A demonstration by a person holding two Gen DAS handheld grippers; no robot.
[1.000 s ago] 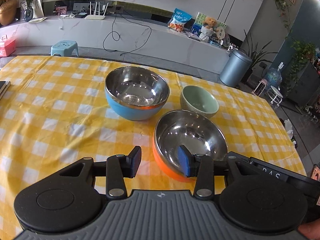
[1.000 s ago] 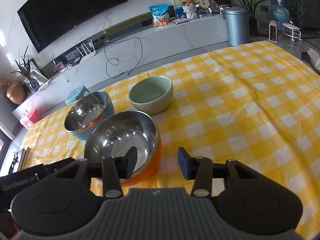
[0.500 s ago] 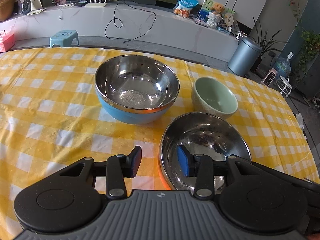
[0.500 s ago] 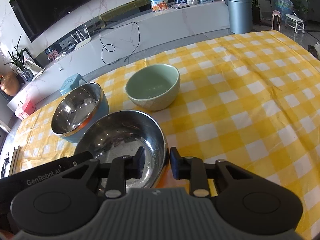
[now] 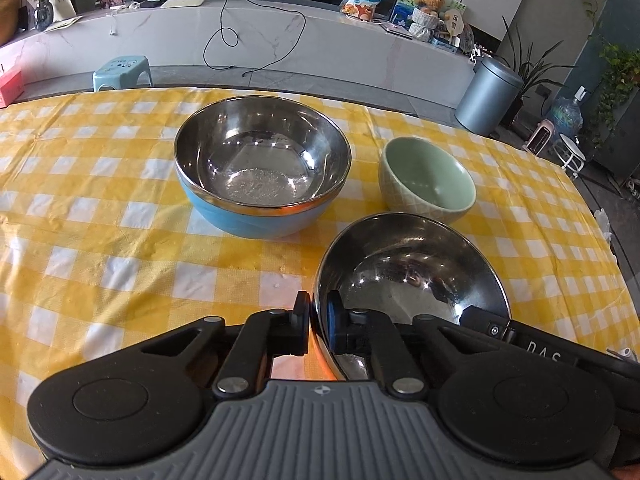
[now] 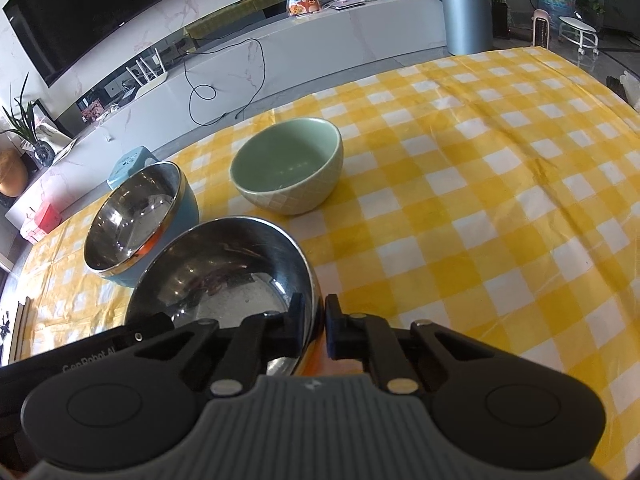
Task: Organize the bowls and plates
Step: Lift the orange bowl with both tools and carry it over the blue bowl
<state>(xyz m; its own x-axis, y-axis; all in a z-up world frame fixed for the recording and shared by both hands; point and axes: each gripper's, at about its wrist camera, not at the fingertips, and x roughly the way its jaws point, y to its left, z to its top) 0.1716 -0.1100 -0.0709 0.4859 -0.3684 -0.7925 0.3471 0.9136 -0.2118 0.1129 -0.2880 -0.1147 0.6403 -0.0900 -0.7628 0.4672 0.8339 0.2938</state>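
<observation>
Both wrist views look steeply down along their fingers, close over the surface (image 5: 100, 264), facing the TV wall. All 3 bowls appear in both; the orange steel bowl (image 5: 408, 276) (image 6: 224, 268) sits nearest each lens.

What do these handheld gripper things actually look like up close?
Each is matte black plastic: two round discs flank a ribbed grey centre plate stamped with a small round emblem. Two angled black link arms with silver rivets carry the fingers, which end in blue-faced pads on the left gripper and the right gripper alike. One gripper's black side, seen from the other's camera, bears pale lettering. No cables or sleeves show.
</observation>
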